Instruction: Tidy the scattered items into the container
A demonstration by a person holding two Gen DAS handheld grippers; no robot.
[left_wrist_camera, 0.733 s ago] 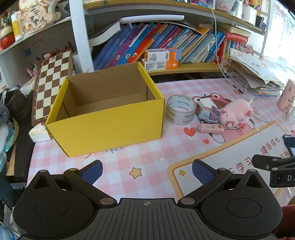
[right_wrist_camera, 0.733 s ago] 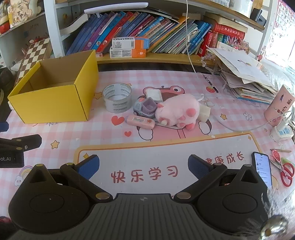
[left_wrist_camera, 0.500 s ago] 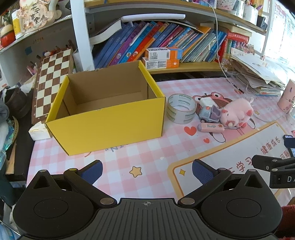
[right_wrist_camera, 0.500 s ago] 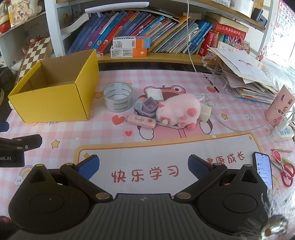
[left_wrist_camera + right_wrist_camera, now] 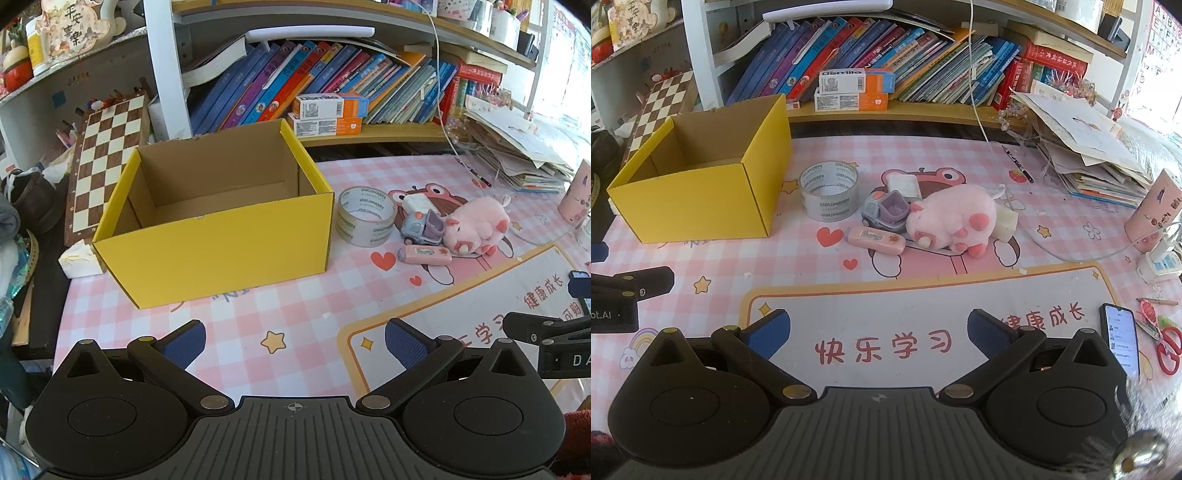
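Observation:
An empty yellow cardboard box [image 5: 218, 236] [image 5: 698, 199] stands open on the pink checked mat. To its right lie a roll of clear tape [image 5: 366, 215] [image 5: 830, 190], a small grey-purple toy truck [image 5: 423, 228] [image 5: 884, 212], a pink plush pig [image 5: 476, 225] [image 5: 951, 219], a pink eraser case [image 5: 424, 254] [image 5: 877, 240] and two white blocks [image 5: 904, 184] [image 5: 1004, 221]. My left gripper [image 5: 293, 341] hangs open in front of the box. My right gripper [image 5: 877, 330] is open too, nearer than the pile of items, with nothing between its fingers.
A shelf of books [image 5: 886, 48] runs along the back. A chessboard [image 5: 105, 162] leans left of the box. A stack of papers [image 5: 1089, 162], a pink cup [image 5: 1154, 210], a phone [image 5: 1119, 332] and red scissors [image 5: 1167, 347] sit at the right.
Both views have shifted only slightly; the left view has drawn a little closer to the box. Nothing on the mat has moved and both grippers stay open.

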